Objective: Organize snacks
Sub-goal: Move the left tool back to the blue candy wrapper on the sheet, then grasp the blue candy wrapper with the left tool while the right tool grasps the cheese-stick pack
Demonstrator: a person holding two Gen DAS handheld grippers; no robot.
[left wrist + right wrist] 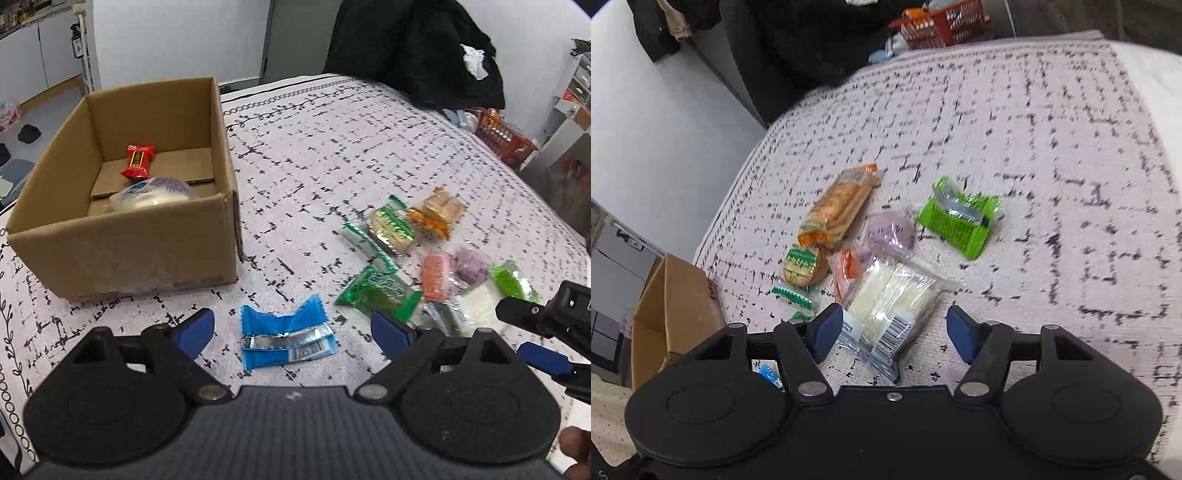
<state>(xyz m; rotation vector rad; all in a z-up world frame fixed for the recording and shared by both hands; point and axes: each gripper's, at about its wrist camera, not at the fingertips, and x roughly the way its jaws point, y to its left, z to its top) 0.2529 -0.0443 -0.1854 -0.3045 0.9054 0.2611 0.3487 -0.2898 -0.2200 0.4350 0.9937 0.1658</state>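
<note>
My left gripper (291, 328) stands open just above the patterned cloth, with a blue snack wrapper (286, 334) lying flat between its fingers, untouched. To the left is a cardboard box (122, 251) holding a red candy (137, 160) and a clear-wrapped bun (155, 194). My right gripper (894, 326) is open around the near end of a clear packet of white wafers (886, 299); the right pad is clear of it. Beyond lie a purple snack (888, 230), a lime green packet (956, 221), an orange cracker pack (838, 210) and a green-printed cookie (801, 266).
A dark green packet (376, 291) lies between the blue wrapper and the pile. A black garment (413, 48) hangs past the table's far edge, with an orange basket (502, 133) beside it. The cloth-covered table (1052, 147) drops off at the right.
</note>
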